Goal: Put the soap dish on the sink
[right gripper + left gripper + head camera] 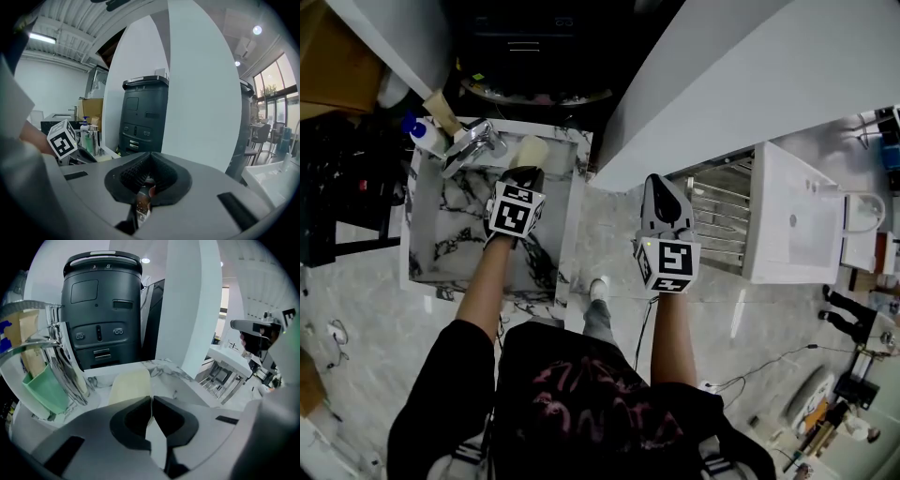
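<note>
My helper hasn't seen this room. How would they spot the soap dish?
Find the white, dark-veined marble sink at the head view's left. On its far rim, right of the chrome faucet and just ahead of the left gripper, lies the soap dish. It alone is flat and pale cream; the blue-capped pump bottle stands upright.

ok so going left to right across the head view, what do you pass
blue-capped pump bottle → faucet → soap dish → right tongs → chrome rack → white basin
</note>
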